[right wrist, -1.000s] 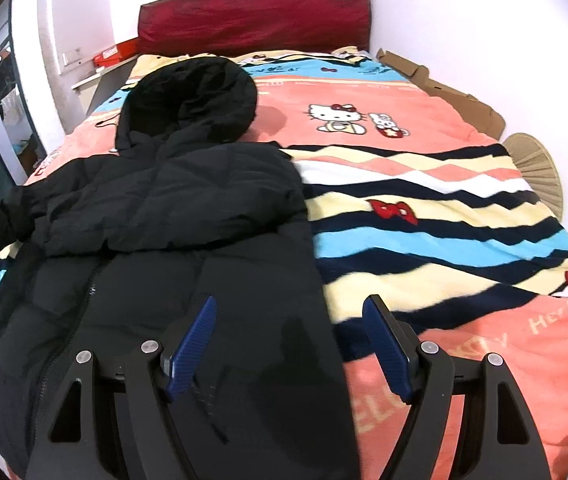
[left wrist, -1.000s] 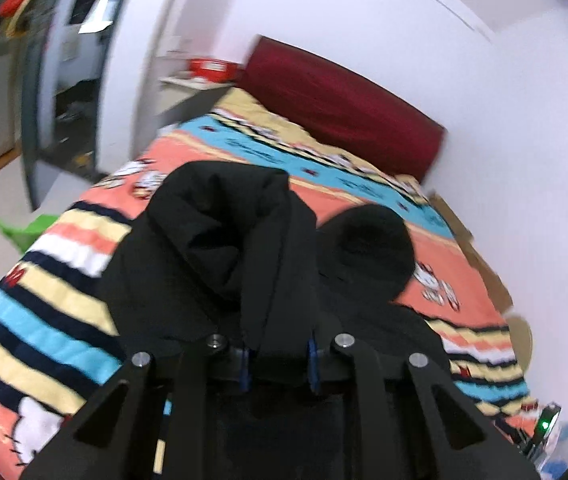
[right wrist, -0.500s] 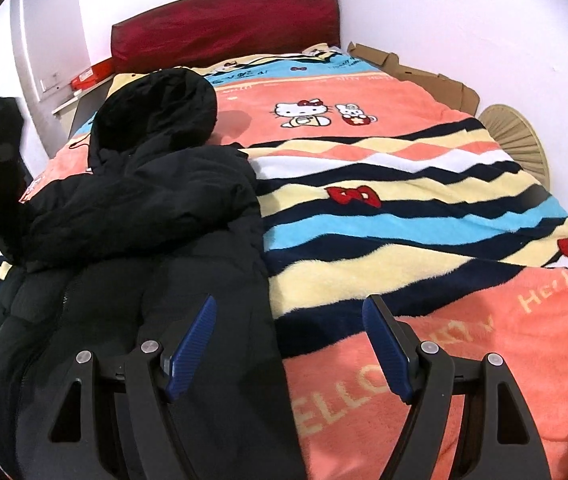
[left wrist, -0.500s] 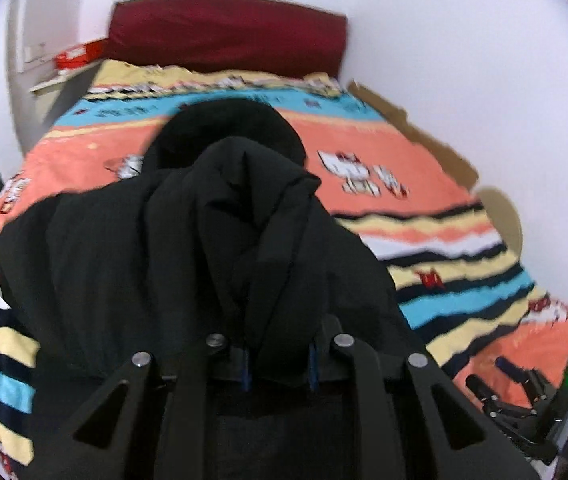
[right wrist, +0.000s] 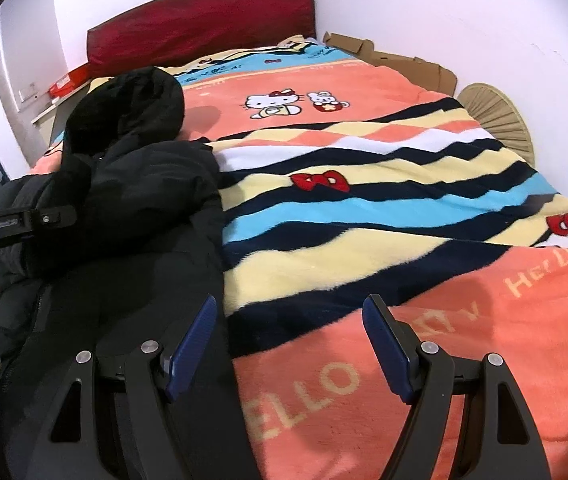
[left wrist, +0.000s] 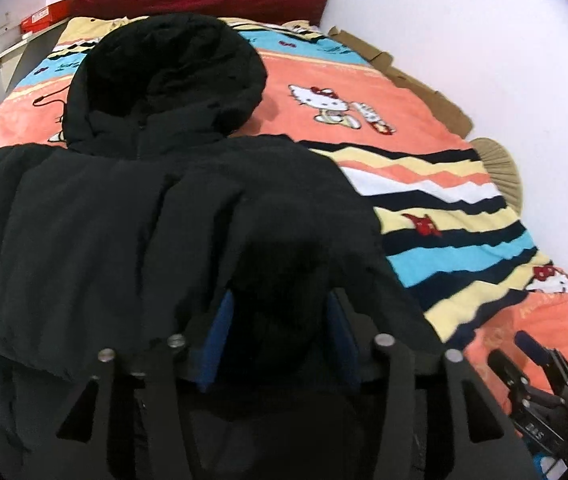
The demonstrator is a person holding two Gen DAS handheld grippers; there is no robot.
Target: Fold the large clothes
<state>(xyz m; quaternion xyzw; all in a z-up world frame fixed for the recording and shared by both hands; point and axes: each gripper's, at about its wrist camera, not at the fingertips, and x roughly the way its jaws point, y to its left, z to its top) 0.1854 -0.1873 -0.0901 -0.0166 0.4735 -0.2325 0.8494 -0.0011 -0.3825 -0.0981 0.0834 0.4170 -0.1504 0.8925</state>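
A black hooded puffer jacket [left wrist: 132, 216] lies on the bed, hood [left wrist: 164, 64] toward the headboard. Both sleeves are folded across its chest. My left gripper [left wrist: 280, 320] stands over the jacket with its blue pads apart; the sleeve end [left wrist: 284, 272] lies loosely between them. In the right wrist view the jacket [right wrist: 124, 240] fills the left side, and the left gripper's body [right wrist: 16, 222] shows at the left edge. My right gripper [right wrist: 290, 344] is open and empty, above the jacket's right edge and the blanket.
A striped Hello Kitty blanket [right wrist: 364, 200] covers the bed. A red headboard [right wrist: 204, 28] is at the far end, cardboard [right wrist: 404, 60] and a beige fan [right wrist: 496, 116] along the right wall. A red box [left wrist: 40, 14] sits on a shelf at the far left.
My left gripper swung the sleeve from the left across the jacket and opened, laying the sleeve down on the chest. My right gripper drifted right and lower, staying open.
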